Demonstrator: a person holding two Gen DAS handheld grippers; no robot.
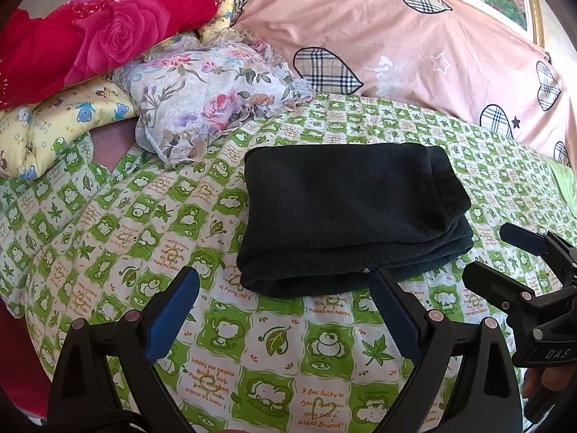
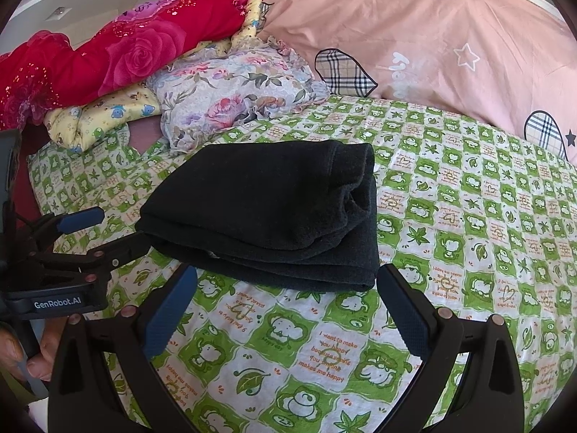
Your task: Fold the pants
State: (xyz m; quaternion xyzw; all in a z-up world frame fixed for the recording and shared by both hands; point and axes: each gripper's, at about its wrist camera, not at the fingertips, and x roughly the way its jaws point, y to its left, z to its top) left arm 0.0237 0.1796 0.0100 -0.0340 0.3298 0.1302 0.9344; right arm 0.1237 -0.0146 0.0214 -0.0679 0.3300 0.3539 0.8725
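Dark pants (image 1: 346, 213), folded into a thick rectangular bundle, lying flat on a green-and-white frog-print bedsheet (image 1: 274, 346). Stacked layers visible along the near edge and at the right end of the bundle (several folds, one on top of another).

Left gripper (image 1: 285, 310) just short of the bundle's near edge, jaws spread wide, nothing between them. Blue-padded fingers (image 1: 173, 317) over bare sheet; right fingertip almost at the bundle's near hem, though whether touching cannot be told. Bundle straight ahead and slightly right of the gap.

Right gripper (image 2: 288, 306) likewise spread wide and empty, hovering over the sheet at the bundle's near right corner. Bundle ahead and a little to the left in the right wrist view, its right corner reaching down close to the right finger's tip.

Each tool seen from the other's camera: right gripper at the right edge of the left view, beside the bundle's near right corner, jaws apart; left gripper at the left edge of the right view, one fingertip close against the bundle's near left corner, jaws apart.

Behind the pants, well apart: a floral ruffled pillow (image 1: 212, 101), a yellow cartoon-print quilt (image 1: 61, 119) under a red rose-print blanket (image 1: 90, 32), and a large pink duvet with plaid hearts (image 1: 425, 47) along the far side.
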